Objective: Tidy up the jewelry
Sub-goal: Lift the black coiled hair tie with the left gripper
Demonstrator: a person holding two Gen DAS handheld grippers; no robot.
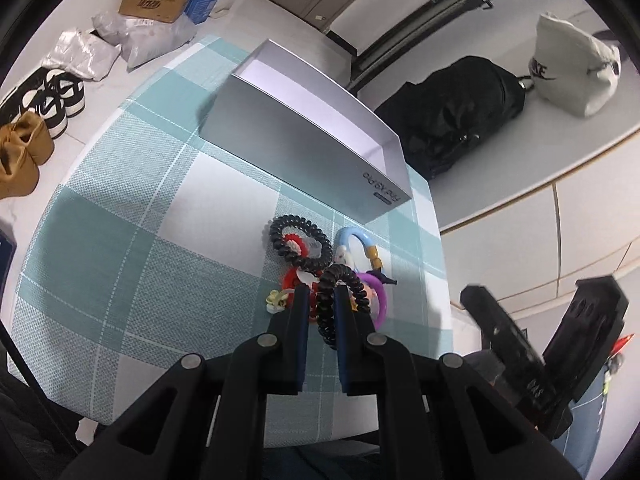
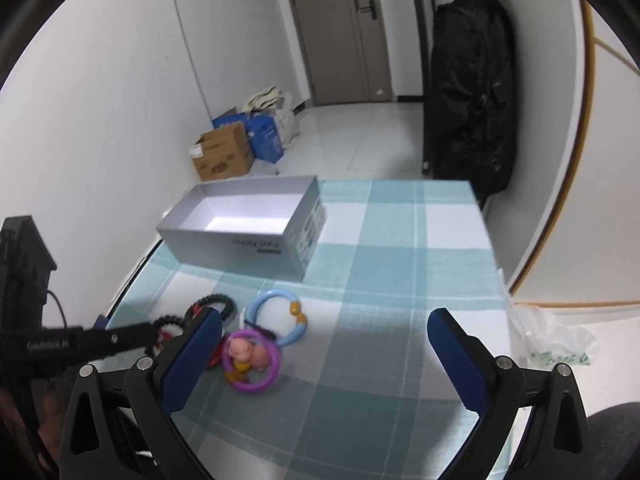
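Note:
A pile of hair ties and bracelets lies on the checked tablecloth (image 1: 132,216). My left gripper (image 1: 322,294) is shut on a black spiral hair tie (image 1: 325,312) at the near side of the pile. A second black spiral tie (image 1: 300,246), a light blue ring (image 1: 358,240) and a purple ring (image 1: 380,296) lie beside it. An open silver box (image 1: 304,140) stands behind the pile, its inside empty (image 2: 244,210). My right gripper (image 2: 324,340) is open and empty, above the cloth to the right of the purple ring (image 2: 250,360) and blue ring (image 2: 276,320).
The table's right edge (image 1: 436,240) is close to the pile. On the floor are cardboard boxes (image 2: 224,156), shoes (image 1: 52,96) and a black bag (image 1: 452,116). A plastic bag (image 2: 556,344) lies past the table's right edge.

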